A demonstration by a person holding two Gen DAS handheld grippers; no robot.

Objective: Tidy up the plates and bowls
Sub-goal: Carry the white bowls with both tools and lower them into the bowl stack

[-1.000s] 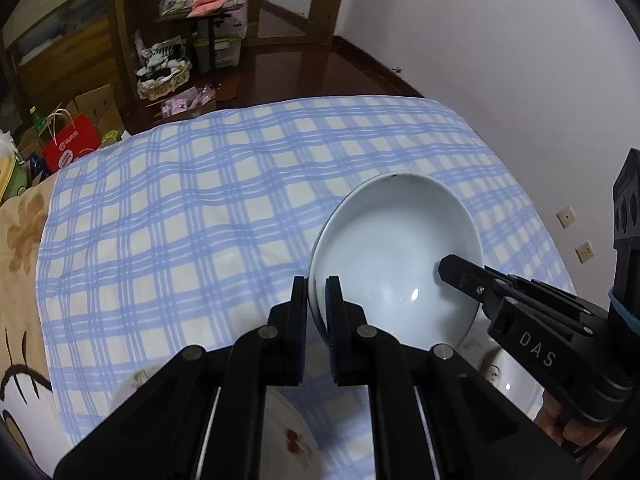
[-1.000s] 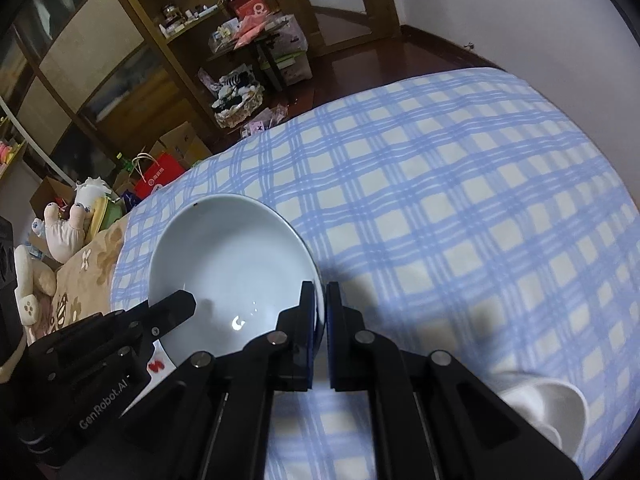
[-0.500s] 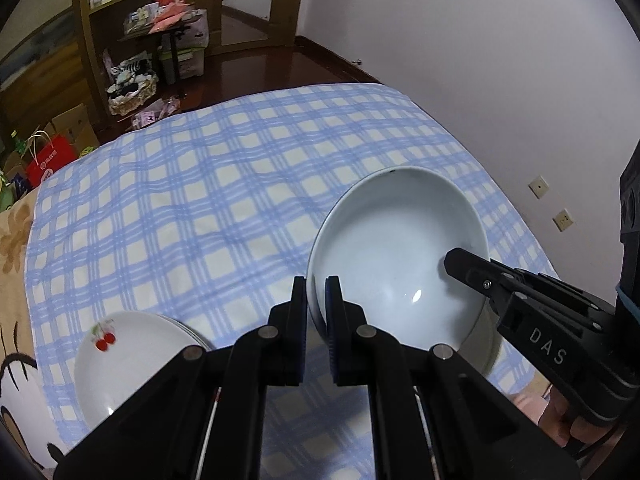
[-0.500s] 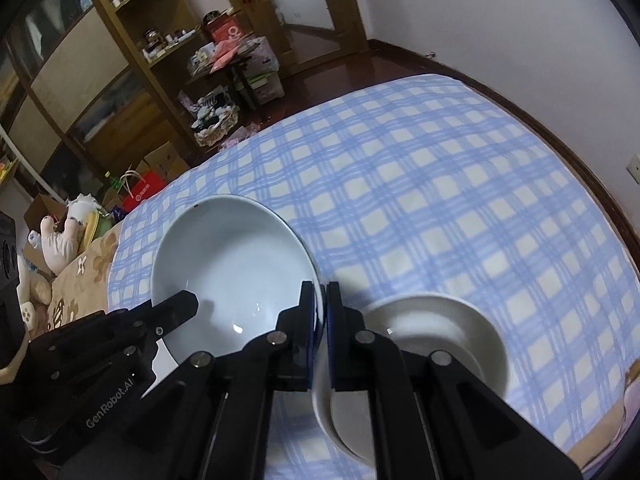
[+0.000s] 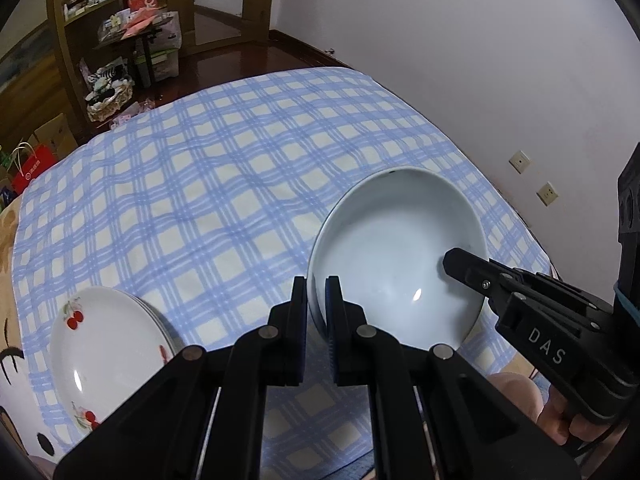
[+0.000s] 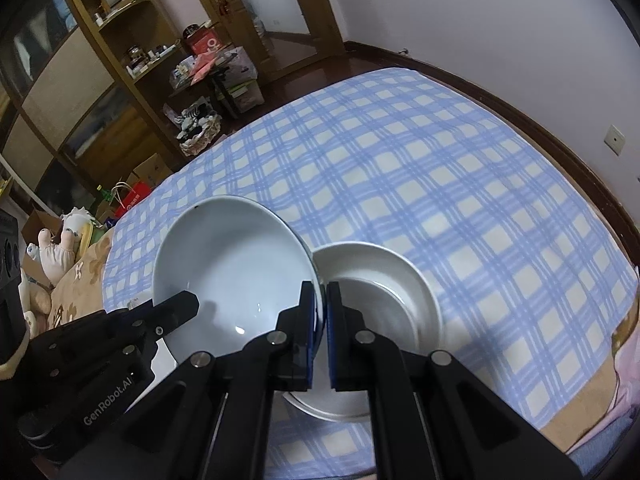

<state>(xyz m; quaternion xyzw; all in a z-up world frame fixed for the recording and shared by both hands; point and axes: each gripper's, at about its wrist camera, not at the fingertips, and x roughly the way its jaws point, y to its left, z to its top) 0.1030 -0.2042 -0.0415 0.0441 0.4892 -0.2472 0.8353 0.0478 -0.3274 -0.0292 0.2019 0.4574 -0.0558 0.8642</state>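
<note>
— Blue-and-white checked cloth [image 5: 224,184] covers the bench in front of me, with a white wall [image 5: 460,60] to the right and cluttered wooden shelves [image 6: 80,60] at the far end.

— And what are you holding?

— One pale blue bowl [image 5: 396,256], gripped from both sides. My left jaws [image 5: 317,300] are clenched on its near left rim, and my right jaws [image 6: 320,312] are clenched on the opposite rim. The bowl is tilted.

— Anything else close by?

— A white bowl [image 6: 380,300] sits on the cloth just right of the blue one in the right view. A stack of white plates with cherry prints [image 5: 108,356] sits to the left, near the edge.
</note>
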